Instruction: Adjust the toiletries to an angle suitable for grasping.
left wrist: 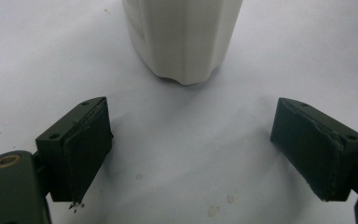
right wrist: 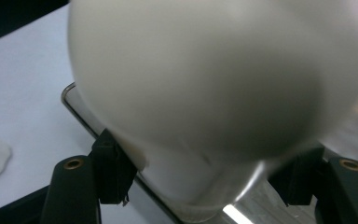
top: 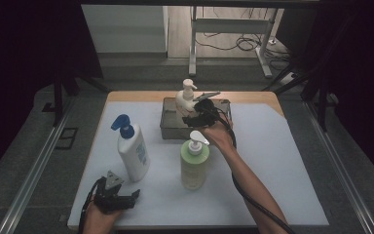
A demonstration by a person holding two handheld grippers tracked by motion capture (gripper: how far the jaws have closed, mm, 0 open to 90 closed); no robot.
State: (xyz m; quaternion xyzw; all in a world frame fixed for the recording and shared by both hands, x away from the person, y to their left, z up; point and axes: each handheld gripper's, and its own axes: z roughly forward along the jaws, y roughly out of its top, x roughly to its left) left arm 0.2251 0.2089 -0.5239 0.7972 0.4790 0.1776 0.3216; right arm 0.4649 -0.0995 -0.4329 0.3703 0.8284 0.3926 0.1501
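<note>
Round cream plastic pump bottle [top: 185, 100] pinched by right gripper [top: 195, 109] over grey metal tray [top: 170, 127] at table's far side, green pump bottle [top: 194, 165] nearer, white blue-pump bottle [top: 132, 153] left, left gripper [top: 126, 199] jaws spread, resting near front edge

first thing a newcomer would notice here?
Probably the right gripper, shut on the cream pump bottle over the metal tray at the table's far side. Next, the white bottle with the blue pump and the green pump bottle upright mid-table, with the left gripper open near the front edge.
</note>
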